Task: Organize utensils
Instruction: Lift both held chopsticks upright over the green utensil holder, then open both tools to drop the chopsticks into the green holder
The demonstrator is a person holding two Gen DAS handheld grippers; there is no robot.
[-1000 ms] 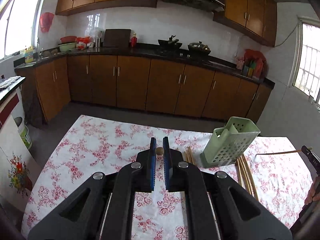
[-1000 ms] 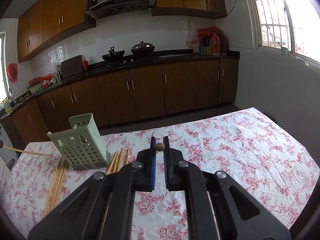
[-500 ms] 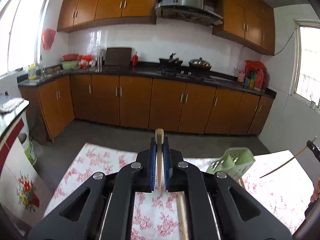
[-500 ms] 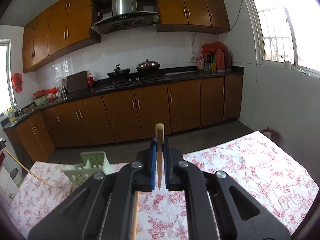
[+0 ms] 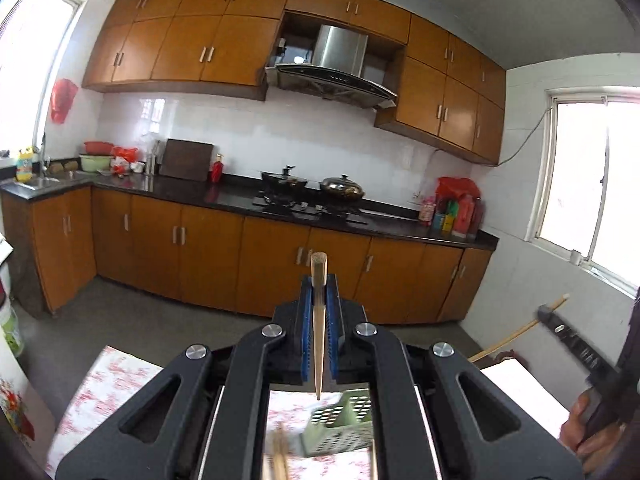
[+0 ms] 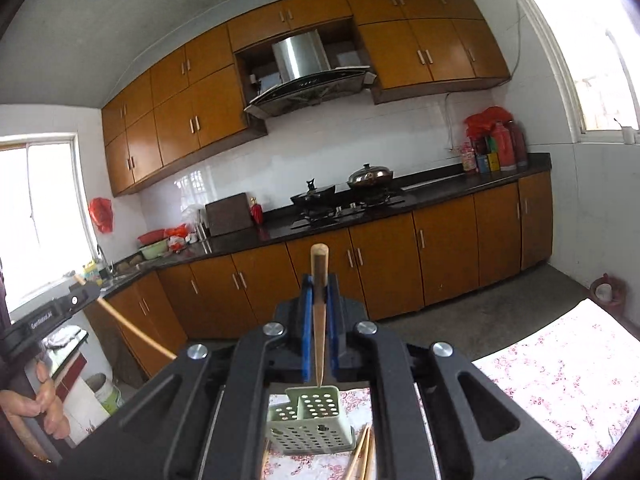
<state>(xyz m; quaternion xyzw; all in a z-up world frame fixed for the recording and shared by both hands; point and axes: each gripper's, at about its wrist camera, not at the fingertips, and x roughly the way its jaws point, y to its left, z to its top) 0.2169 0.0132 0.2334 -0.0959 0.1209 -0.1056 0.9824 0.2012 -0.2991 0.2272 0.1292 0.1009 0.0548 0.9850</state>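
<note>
My left gripper is shut on a wooden chopstick that stands upright between the blue pads, its thin tip pointing down. My right gripper is shut on another chopstick, also upright, its tip just above the pale green perforated utensil holder. The holder shows in the left wrist view below and right of the left chopstick's tip. Loose chopsticks lie on the floral tablecloth beside the holder. The right gripper also shows at the right edge of the left wrist view.
Kitchen cabinets and a dark counter with a stove and pans stand beyond the table. A cloth-covered side table stands at the left. The left gripper's side and hand show at the left of the right wrist view.
Both grippers have risen and tilted up from the table, each carrying its chopstick. The chopsticks now hang upright, and the holder has moved to below the grippers in both views.
</note>
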